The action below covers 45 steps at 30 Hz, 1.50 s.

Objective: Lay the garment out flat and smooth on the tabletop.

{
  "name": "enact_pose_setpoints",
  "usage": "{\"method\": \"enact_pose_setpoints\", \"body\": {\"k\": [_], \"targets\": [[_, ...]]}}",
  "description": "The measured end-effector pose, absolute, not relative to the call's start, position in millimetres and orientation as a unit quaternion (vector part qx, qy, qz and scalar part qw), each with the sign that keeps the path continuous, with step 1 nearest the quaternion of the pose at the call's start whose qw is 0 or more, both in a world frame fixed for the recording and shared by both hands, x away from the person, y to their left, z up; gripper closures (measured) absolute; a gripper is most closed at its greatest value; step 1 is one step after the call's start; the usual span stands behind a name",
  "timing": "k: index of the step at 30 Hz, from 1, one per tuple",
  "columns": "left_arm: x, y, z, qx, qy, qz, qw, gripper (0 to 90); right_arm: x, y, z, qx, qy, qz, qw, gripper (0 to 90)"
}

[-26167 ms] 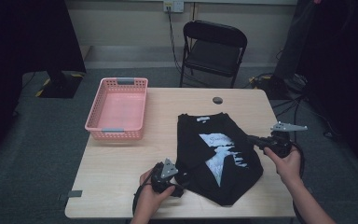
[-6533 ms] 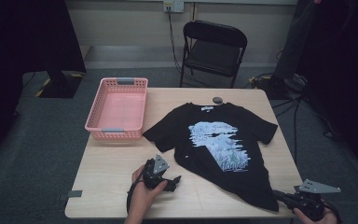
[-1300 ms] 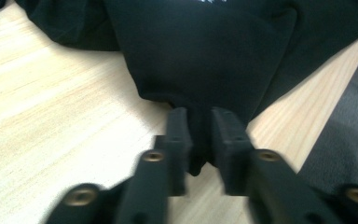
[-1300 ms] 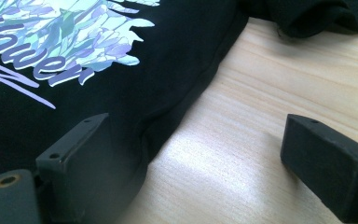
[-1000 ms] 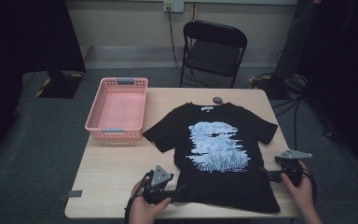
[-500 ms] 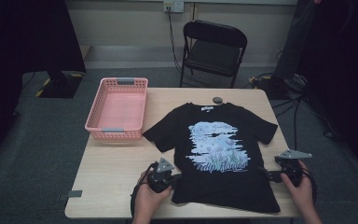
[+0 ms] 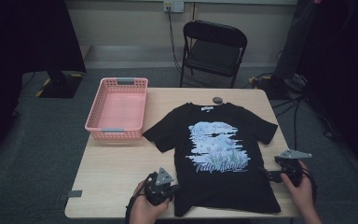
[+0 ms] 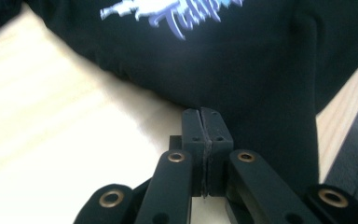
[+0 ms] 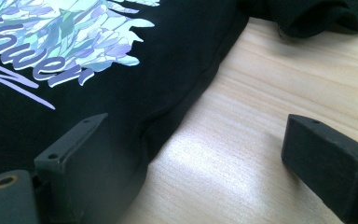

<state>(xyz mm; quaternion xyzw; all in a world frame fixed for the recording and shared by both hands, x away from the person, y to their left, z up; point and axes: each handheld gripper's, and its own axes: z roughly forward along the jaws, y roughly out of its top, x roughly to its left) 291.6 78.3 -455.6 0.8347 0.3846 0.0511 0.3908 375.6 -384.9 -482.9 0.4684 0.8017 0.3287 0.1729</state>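
Left gripper [image 7: 171,190] clenched at T-shirt [image 7: 223,154] hem | right gripper [image 7: 266,176] spread astride side edge

text: "Tulip Flower" | on: black T-shirt [image 7: 216,154] chest print | smaller lines: unreadable

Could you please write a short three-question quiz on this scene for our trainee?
1. True or false: the left gripper has its jaws together.
2. The basket lies at which side of the shirt in the high view: A the left, B the right?
3. What spans the right gripper's open jaws?

Key: 1 true. 2 A. 3 The shirt's side edge and bare table.
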Motion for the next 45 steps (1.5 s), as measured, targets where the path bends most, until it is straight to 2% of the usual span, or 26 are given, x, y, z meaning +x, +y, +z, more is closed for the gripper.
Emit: {"method": "enact_pose_setpoints", "body": {"k": [4, 15, 16, 20, 23, 25, 33, 45], "targets": [[288, 82, -462, 0.835, 0.392, 0.039, 0.385, 90.0, 376, -385, -483, 0.468, 0.802, 0.329, 0.173, 7.9], [291, 86, -464, 0.843, 0.387, 0.06, 0.369, 89.8, 375, -385, -483, 0.465, 0.804, 0.329, 0.171, 7.8], [291, 85, -463, 0.841, 0.386, 0.059, 0.374, 87.8, 375, -385, -483, 0.465, 0.804, 0.329, 0.172, 7.8], [299, 84, -457, 0.826, 0.36, 0.088, 0.424, 41.1, 375, -385, -483, 0.465, 0.804, 0.329, 0.171, 7.8], [309, 84, -450, 0.825, 0.336, 0.114, 0.44, 20.6, 375, -385, -483, 0.465, 0.804, 0.329, 0.172, 7.8], [316, 84, -447, 0.823, 0.33, 0.113, 0.45, 15.7, 375, -384, -483, 0.465, 0.804, 0.329, 0.172, 7.7], [338, 82, -450, 0.827, 0.319, 0.107, 0.451, 15.9, 375, -384, -483, 0.465, 0.804, 0.329, 0.172, 7.6], [344, 89, -461, 0.828, 0.317, 0.097, 0.451, 15.9, 375, -384, -483, 0.465, 0.804, 0.329, 0.171, 7.6]]}}
